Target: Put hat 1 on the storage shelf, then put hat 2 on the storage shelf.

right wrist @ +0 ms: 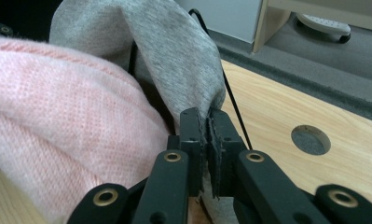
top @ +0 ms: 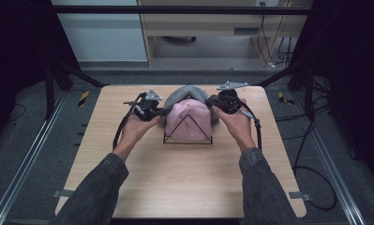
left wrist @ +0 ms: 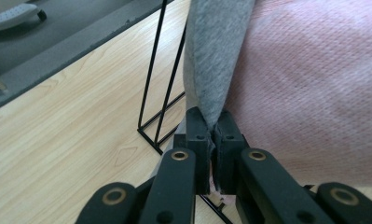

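Left gripper (top: 160, 111) at nine, right gripper (top: 213, 104) at three, both clamped on grey cloth (top: 190, 93) over pink hat (top: 190, 121).

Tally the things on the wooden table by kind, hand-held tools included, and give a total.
Soft pink knitted cloth: 1
Soft grey fabric cloth: 1
Black wire pyramid-shaped stand: 1
Black two-jaw claws, left and right, each pinching the grey cloth: 2
Total: 5

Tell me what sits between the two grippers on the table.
In the high view, a pink knit cloth on a black wire stand lies between the left gripper and right gripper, both clamping grey fabric.
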`<move>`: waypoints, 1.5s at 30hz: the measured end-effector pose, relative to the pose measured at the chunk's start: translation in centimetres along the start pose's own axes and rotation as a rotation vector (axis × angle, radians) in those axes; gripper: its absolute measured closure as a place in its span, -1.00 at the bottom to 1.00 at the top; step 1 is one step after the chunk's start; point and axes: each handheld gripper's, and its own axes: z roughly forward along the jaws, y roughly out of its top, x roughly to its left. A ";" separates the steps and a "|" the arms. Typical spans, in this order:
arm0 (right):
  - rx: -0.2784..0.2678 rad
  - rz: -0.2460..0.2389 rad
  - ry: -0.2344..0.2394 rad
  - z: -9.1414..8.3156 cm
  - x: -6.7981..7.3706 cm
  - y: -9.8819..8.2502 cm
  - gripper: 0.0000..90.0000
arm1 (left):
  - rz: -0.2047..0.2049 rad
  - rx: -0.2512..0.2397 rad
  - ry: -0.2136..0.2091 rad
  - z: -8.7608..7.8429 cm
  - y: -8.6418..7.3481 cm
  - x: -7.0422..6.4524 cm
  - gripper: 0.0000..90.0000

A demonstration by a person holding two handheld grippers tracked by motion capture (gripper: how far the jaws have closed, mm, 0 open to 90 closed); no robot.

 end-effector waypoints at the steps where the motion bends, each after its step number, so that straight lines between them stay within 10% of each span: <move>1: 0.004 0.000 -0.002 -0.1 0.0 -0.1 0.90 | -0.007 -0.003 0.000 0.0 -0.1 0.0 0.92; 27: -0.007 -0.026 -0.026 -2.4 0.5 -0.5 0.68 | -0.023 -0.042 0.044 -2.3 -0.7 0.1 0.62; 40: -0.010 -0.016 -0.093 -4.5 0.9 -0.1 -0.26 | -0.038 -0.006 0.052 -4.3 -1.1 -0.5 -0.56; 45: -0.007 -0.013 -0.104 -5.4 1.1 -0.2 -0.43 | -0.035 0.000 0.041 -5.1 -1.8 -1.0 -0.73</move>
